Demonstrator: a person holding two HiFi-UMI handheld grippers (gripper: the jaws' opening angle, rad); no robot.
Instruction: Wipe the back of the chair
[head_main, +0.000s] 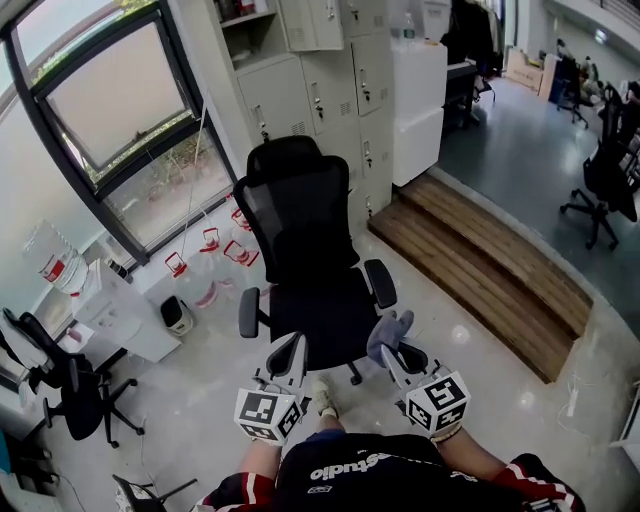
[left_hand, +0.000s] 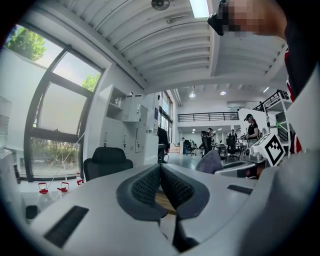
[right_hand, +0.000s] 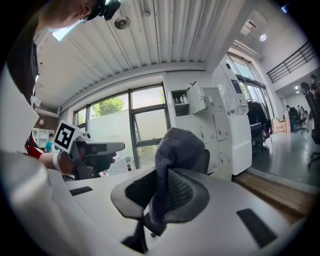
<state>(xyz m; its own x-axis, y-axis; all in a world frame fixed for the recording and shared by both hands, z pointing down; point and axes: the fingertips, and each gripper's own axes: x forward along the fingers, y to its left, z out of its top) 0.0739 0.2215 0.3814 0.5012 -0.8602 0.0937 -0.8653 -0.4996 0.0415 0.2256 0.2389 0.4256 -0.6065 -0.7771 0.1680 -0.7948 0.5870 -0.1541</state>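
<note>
A black mesh office chair (head_main: 305, 250) faces me in the head view, with its backrest (head_main: 294, 205) on the far side. The same chair (left_hand: 106, 160) shows small in the left gripper view. My right gripper (head_main: 388, 352) is shut on a grey cloth (head_main: 389, 331), which stands up bunched between the jaws (right_hand: 175, 150). It hovers over the chair's right armrest (head_main: 380, 282). My left gripper (head_main: 291, 352) is shut with nothing in it, just in front of the seat (head_main: 322, 315). Its pads (left_hand: 172, 187) meet in the left gripper view.
White lockers (head_main: 330, 90) stand behind the chair, a window (head_main: 110, 100) to the left. Red-handled bottles (head_main: 215, 250) sit on the floor by the window. A wooden step (head_main: 480, 260) runs to the right. Another black chair (head_main: 75, 395) stands at the left.
</note>
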